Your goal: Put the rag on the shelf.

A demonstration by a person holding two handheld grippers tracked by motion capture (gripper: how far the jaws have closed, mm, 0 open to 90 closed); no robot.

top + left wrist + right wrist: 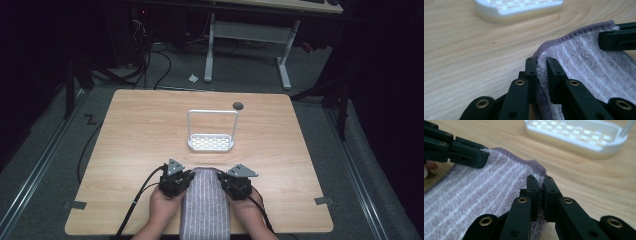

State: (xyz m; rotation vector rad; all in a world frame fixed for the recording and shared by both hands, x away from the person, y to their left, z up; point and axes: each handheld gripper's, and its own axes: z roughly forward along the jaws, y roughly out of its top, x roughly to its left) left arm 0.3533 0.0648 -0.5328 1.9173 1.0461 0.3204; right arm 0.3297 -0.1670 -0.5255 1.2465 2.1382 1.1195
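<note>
High view: nearest, the towel [206,205] lies flat on the bench [130,145], hanging over its near edge. The left gripper [176,181] and right gripper [237,184] flank its far end, one at each corner, probably to lift it evenly. Beyond their fingers stands a white rack [211,142].

Left gripper view: fingers [531,75] clamped on the towel's hemmed edge.

Right gripper view: fingers [533,192] likewise pinch the other corner, rack just beyond.
</note>
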